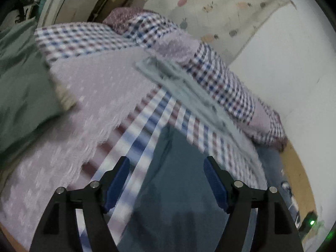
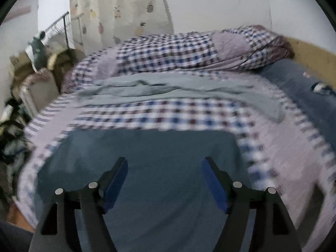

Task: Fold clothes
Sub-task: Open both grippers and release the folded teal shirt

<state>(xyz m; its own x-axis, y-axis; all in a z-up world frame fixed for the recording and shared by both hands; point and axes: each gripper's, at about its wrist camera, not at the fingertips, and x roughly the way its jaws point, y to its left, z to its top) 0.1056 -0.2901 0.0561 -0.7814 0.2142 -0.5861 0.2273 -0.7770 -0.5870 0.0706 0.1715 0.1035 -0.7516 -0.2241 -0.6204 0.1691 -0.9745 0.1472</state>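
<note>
A bed (image 2: 289, 168) with a checked and lilac cover fills the room's middle. Behind it rises a plain white wall (image 2: 220, 4). A fruit-printed curtain (image 2: 117, 6) hangs behind the bed's far left corner. A clothes rail (image 2: 61, 21) stands left of the curtain. A wooden bed frame (image 2: 310, 48) edges the bed's right side. Lighting is dim and even.

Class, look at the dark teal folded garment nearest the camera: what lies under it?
The dark teal folded garment lies on a plaid purple, blue and white bedspread, which shows round its edges. What the spread looks like directly beneath is covered.
</note>
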